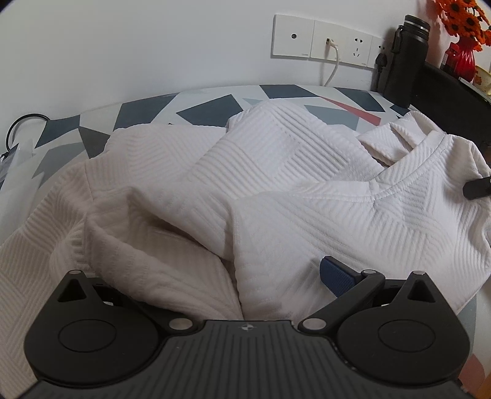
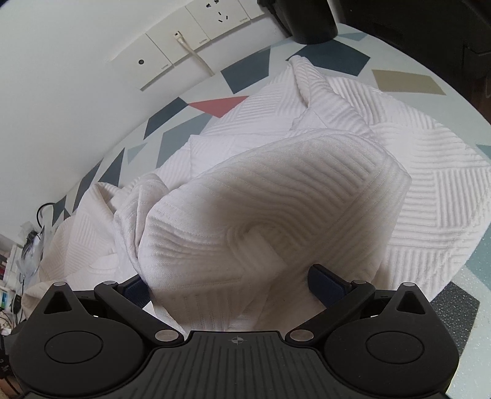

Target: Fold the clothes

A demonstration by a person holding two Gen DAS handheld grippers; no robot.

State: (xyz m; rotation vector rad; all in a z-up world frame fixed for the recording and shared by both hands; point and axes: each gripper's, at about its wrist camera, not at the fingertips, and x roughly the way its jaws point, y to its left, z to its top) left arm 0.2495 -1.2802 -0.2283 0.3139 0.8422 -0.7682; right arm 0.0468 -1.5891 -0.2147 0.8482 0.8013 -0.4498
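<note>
Left hand-held gripper [image 1: 236, 276]: left finger buried under the white sweater [image 1: 276, 190]; only the blue right pad [image 1: 336, 276] shows.

Right hand-held gripper [image 2: 233, 285]: pads half covered by bunched fabric.

Tabletop [image 1: 208, 104]: mostly hidden beneath the sweater.

Black bottle [image 1: 405, 58]: cut off in the right wrist view.

Orange flowers [image 1: 463, 18]: cropped by the frame edge.

Socket lettering: too small to read.

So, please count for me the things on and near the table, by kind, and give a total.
White garment: 1
Black bottle: 1
Red vase with orange flowers: 1
Wall socket panels: 3 seen fully; a fourth is partly hidden
Grippers: 2, left gripper, right gripper
Total: 8
</note>
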